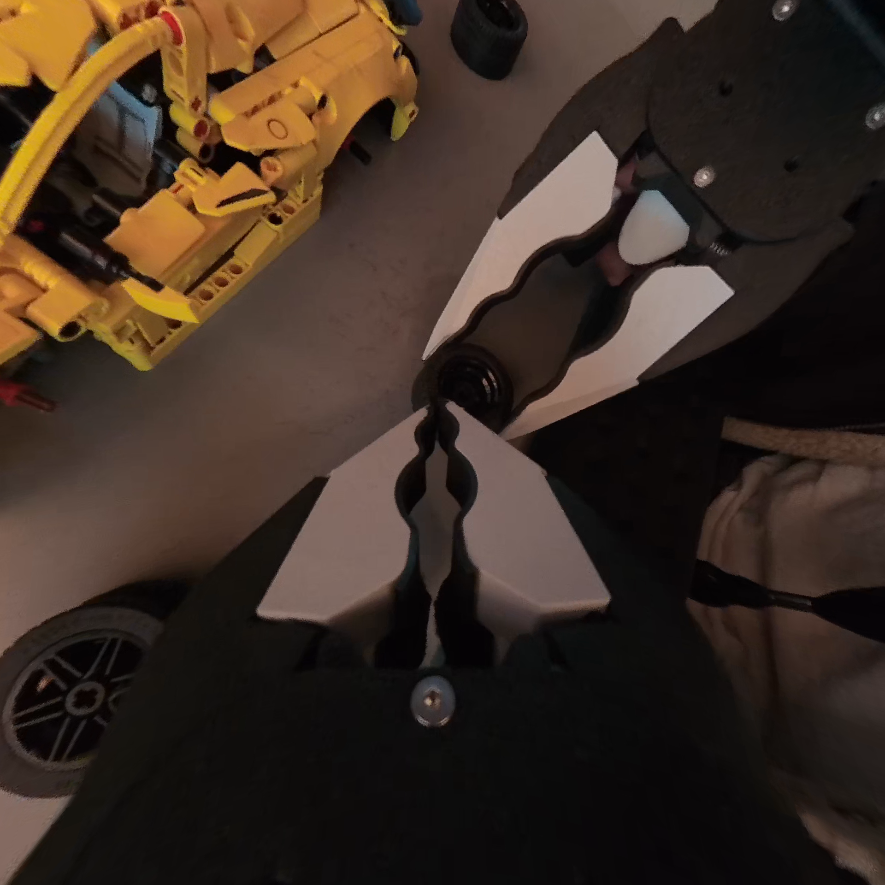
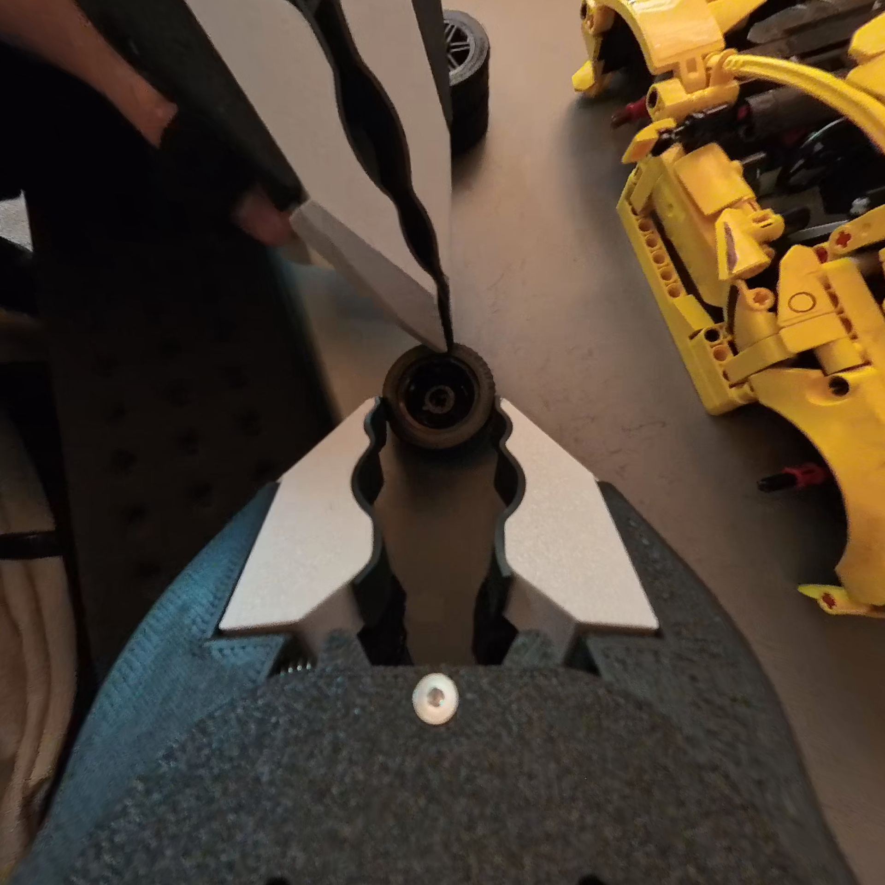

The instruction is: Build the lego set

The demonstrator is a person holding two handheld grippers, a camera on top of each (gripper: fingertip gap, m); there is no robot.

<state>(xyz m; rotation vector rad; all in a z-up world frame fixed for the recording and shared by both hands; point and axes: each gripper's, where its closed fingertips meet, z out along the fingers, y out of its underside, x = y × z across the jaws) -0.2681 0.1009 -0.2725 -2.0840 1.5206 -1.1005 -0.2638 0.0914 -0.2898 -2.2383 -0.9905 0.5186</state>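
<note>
Two tongs on one small tyre [image 2: 438,400]: right tongs [image 2: 440,416] straddling it, left tongs [image 1: 436,407] pinching its rim; next, probably seating it.

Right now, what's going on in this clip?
A person with two handheld grippers is working on a small black wheel beside a partly built yellow Lego car on a grey table. The right gripper holds the wheel between its fingertips, while the left gripper, closed, pinches the tyre's edge. Two more wheels lie loose on the table, not yet mounted.
</note>
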